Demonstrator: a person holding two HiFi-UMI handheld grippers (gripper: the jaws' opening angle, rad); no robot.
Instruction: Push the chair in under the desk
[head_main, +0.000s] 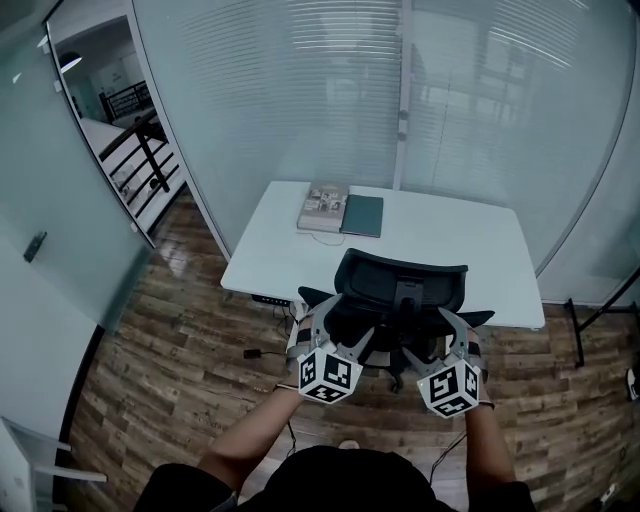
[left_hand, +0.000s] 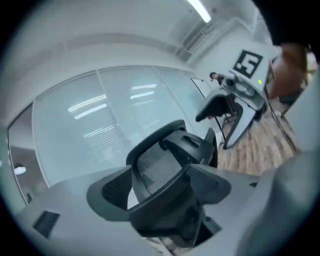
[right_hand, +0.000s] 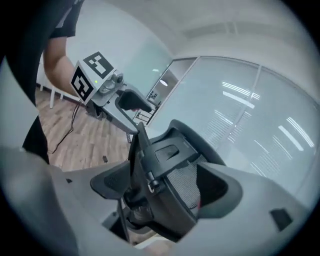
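Head view: chair (head_main: 400, 285) stands at the near edge of the white desk (head_main: 470, 250), backrest toward the person, with the left gripper (head_main: 335, 332) and right gripper (head_main: 437, 342) close behind the backrest, side by side. A book (head_main: 323, 208) and a green folder (head_main: 362, 215) lie at the desk's far side. The gripper views add what that one can't: both pairs of fingers are spread apart, framing the backrest, with neither pair clamped on it.
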